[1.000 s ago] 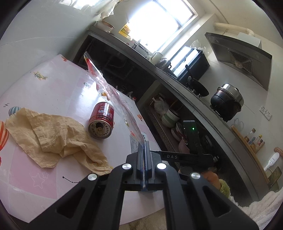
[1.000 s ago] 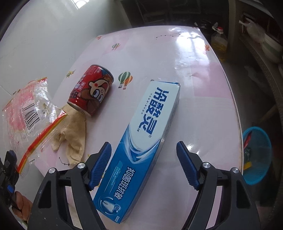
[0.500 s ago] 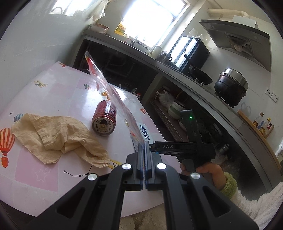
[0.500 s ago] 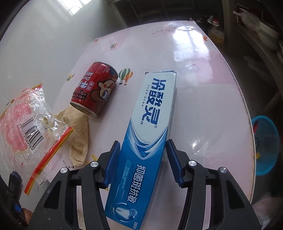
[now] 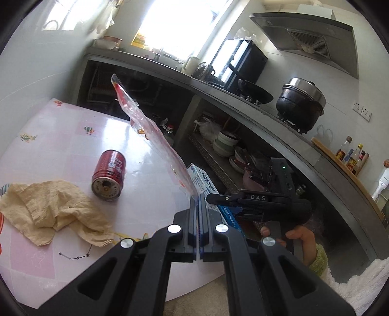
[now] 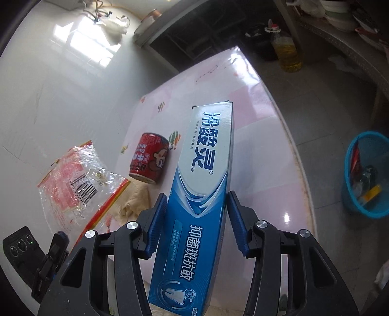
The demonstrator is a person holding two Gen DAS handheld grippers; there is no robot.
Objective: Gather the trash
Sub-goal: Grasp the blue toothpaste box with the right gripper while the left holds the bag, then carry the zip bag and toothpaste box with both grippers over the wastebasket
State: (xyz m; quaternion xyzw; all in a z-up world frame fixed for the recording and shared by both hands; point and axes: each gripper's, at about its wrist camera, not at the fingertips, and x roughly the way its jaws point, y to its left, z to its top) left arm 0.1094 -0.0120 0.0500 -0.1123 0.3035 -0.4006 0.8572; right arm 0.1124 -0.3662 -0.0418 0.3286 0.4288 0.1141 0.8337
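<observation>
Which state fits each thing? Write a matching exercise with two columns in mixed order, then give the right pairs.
Things:
1. toothpaste box
2. plastic wrapper
3. red can
4. blue basket

States:
A. lying on its side on the pink table
B. standing on the floor
C. clamped in the left gripper
D. clamped in the right gripper

Pairs: 1-D, 2-C, 3-A, 4-B

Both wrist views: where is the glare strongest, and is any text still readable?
Left wrist view: the window is blown out white. Right wrist view: glare patches on the pink table and the wall; the toothpaste box print stays sharp.
</observation>
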